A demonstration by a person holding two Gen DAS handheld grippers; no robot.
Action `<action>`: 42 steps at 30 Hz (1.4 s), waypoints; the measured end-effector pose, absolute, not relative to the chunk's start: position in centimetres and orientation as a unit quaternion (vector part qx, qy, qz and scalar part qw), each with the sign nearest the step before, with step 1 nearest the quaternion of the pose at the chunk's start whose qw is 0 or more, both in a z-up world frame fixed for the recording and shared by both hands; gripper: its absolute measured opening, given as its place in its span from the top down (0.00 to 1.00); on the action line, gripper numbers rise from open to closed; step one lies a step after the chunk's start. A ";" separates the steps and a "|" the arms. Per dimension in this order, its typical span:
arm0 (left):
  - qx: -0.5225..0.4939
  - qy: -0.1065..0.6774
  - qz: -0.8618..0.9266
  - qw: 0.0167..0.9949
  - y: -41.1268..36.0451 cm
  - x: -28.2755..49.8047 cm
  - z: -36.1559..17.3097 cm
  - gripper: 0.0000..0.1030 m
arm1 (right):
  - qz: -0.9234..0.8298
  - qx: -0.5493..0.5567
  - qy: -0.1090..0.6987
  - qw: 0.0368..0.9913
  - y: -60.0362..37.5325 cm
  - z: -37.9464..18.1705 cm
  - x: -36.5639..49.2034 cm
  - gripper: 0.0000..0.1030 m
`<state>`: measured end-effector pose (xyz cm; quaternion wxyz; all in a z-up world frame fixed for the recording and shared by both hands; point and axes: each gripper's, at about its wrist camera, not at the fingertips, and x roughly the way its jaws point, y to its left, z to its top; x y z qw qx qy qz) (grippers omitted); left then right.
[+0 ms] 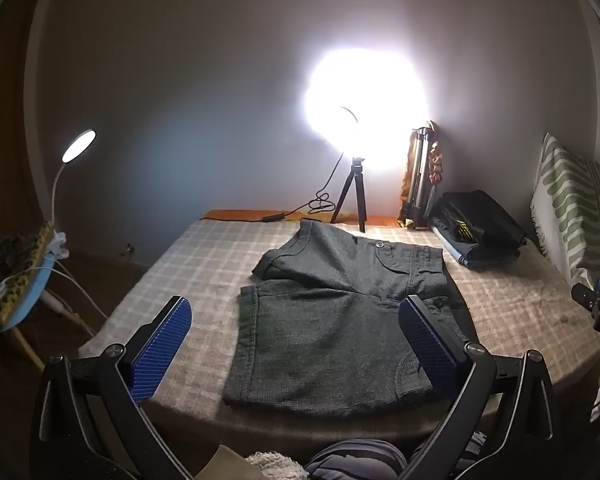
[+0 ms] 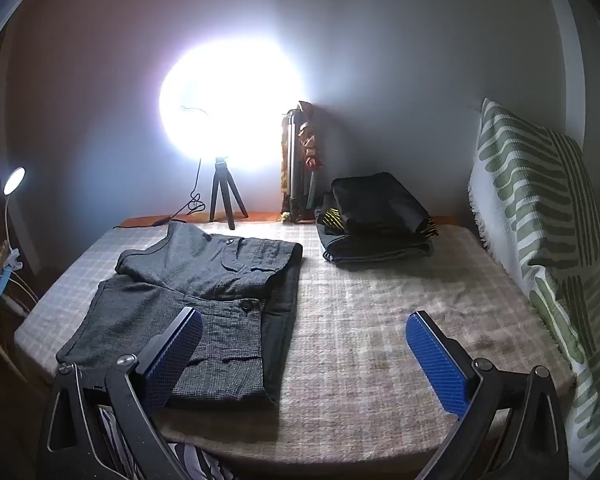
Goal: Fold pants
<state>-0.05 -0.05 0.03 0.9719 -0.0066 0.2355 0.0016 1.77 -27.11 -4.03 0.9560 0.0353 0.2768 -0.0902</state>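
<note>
A: Where are the pants?

B: The grey shorts (image 1: 332, 320) lie flat on the checked bed cover (image 1: 188, 264), about the middle of the bed and toward its left half in the right wrist view (image 2: 188, 304). One leg lies nearer the camera, the other slants away behind it, and buttoned pocket flaps show near the waist end.

A: And the left gripper (image 1: 296, 350)?

B: Spread wide, holding nothing. Its two blue ribbed pads (image 1: 162, 350) stand well apart above the near edge of the bed, and the shorts show between them. The right-hand pad overlaps the shorts' waist end in the picture, but I cannot tell whether it touches the cloth.

A: The right gripper (image 2: 306, 364)?

B: Also spread wide and empty. It hangs over the bare cover just to the right of the shorts; its left pad (image 2: 172, 360) overlaps the near leg in the picture, the other sits over plain cover.

A: What else is on the bed?

B: A stack of folded dark clothes (image 2: 376, 216) near the far right corner, well apart from the shorts. A green-and-white patterned pillow (image 2: 536, 216) leans along the right side. At the far edge a very bright lamp on a small tripod (image 2: 224, 196) glares against the wall, with a cable running left from it. A small gooseneck lamp (image 1: 78, 146) shines at the far left, beside the bed.
</note>
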 end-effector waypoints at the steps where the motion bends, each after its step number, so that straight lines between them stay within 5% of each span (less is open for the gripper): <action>1: -0.009 0.236 -0.001 0.972 0.0 -0.1 0.0 0.00 | -0.090 0.036 0.277 0.956 -27.0 -4.1 1.9 0.00; 42: -0.025 0.243 0.005 0.970 0.1 0.2 0.0 0.00 | -0.083 0.037 0.276 0.957 -26.9 -4.5 1.9 0.00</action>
